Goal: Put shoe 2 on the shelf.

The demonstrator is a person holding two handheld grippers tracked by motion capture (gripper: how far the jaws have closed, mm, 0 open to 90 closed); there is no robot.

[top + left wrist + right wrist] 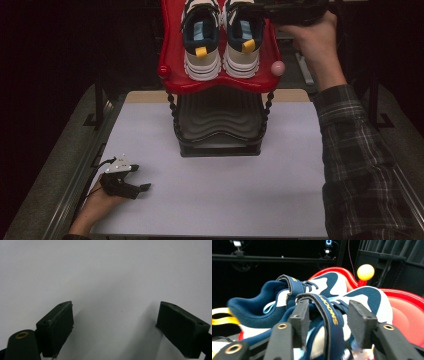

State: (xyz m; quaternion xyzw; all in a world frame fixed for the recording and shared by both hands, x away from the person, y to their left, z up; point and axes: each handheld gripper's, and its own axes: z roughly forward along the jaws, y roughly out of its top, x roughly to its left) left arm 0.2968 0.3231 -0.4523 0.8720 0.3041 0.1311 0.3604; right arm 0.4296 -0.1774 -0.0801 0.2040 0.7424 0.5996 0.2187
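While the left gripper [131, 179] was rested idle on the surface [225, 200], jaws spread and empty, the right gripper [325, 315] was held over the right shoe [243, 40] on the red rack [175, 75], jaws parted around its strap [329, 312], apparently released.

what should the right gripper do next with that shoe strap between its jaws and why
Probably lift straight back, clear of the shoes. The right gripper has its jaws apart around the navy strap of the nearer shoe, with a gap showing on each side, so it looks released. Both shoes sit side by side on the red top shelf. The left gripper rests open on the table.
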